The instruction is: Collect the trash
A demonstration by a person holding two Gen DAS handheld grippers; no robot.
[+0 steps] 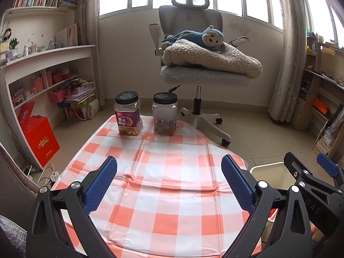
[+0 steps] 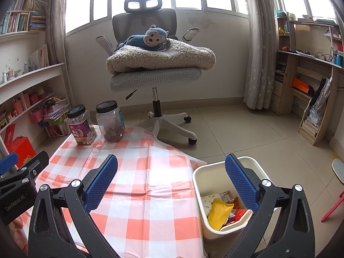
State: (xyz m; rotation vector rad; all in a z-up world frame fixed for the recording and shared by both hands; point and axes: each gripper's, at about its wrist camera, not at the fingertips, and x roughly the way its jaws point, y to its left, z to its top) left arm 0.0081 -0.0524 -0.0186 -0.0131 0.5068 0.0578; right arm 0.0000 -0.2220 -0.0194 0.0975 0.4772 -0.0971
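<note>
The left claw [image 1: 169,185] is hanging wide open over the checked surface [image 1: 172,193] at the bottom of its frame, gripping nothing; the right claw [image 2: 171,185] is likewise gaping and empty, its right finger showing in front of the bin [image 2: 200,185] at lower right. The trash [image 2: 219,214] is lying inside that bin, just beside the surface's right edge: a yellow packet, a red wrapper and some printed paper; no loose litter is showing on the cloth in either view, so the collecting is looking close to done. Two jars [image 1: 146,112] are standing upright at the far end, upper middle of the left view, each partly filled and capped.

The main risk, as I judge it, is taking those jars for rubbish; they are holding food, and a claw reaching there could tip one onto the floor. The bin is looking light, so a finger catching its rim could upset it and spill the wrappers. The cloth is creased and could drag under a low pass, carrying the jars with it.
</note>
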